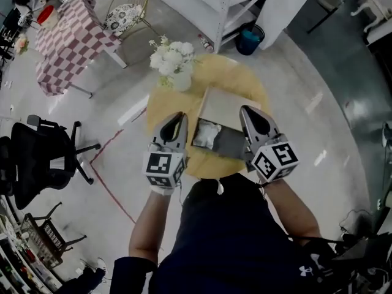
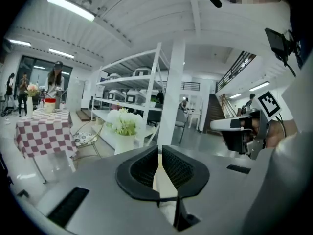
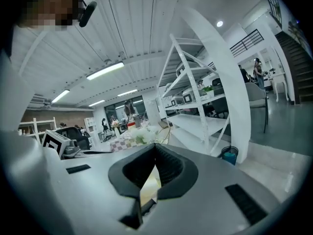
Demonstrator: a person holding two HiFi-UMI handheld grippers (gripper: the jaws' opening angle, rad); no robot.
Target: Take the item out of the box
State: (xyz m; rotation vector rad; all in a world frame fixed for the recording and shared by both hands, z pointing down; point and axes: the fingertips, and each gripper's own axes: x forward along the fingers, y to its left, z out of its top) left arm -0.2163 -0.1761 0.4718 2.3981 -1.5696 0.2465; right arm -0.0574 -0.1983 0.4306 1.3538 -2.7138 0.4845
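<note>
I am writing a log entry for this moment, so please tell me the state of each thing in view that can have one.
box: open, its lid flap folded back on the far side.
white item: inside the box, not gripped.
left gripper: shut, empty, left of the box.
right gripper: shut, empty, at the box's right side.
vase of flowers: upright on the table.

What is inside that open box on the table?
A crumpled white item lies at the box's left end; the rest looks bare. Anything beneath it is hidden.
</note>
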